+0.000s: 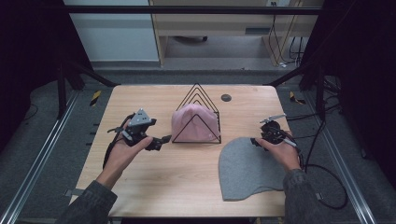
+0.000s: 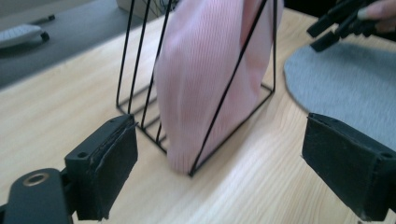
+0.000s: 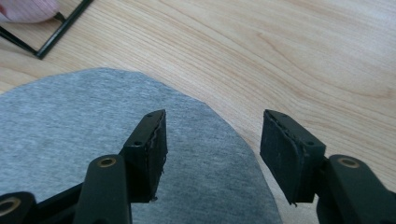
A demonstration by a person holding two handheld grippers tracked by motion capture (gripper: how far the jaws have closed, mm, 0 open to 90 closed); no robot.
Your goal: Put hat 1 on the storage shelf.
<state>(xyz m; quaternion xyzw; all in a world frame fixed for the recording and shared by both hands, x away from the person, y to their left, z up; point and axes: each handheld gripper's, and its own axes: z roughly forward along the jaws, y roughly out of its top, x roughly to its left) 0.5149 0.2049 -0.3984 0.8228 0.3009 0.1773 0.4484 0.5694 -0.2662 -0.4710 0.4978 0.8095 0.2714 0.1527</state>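
Note:
A pink knit hat [image 1: 194, 123] stands tucked inside a black wire rack [image 1: 198, 95] at the table's middle. A grey knit hat [image 1: 247, 169] lies flat at the front right. My left gripper [image 1: 164, 139] is just left of the rack, open, with nothing between its pads; in the left gripper view the pink hat [image 2: 205, 74] and the rack [image 2: 140, 70] fill the gap ahead. My right gripper [image 1: 254, 141] hovers open over the grey hat's rounded top edge [image 3: 140, 140], one pad above cloth, the other above bare wood.
The wooden table [image 1: 140, 177] has free room at the front left and behind the rack. A small dark round cap [image 1: 226, 97] sits in the tabletop near the back. Cables [image 1: 327, 186] trail off the right edge.

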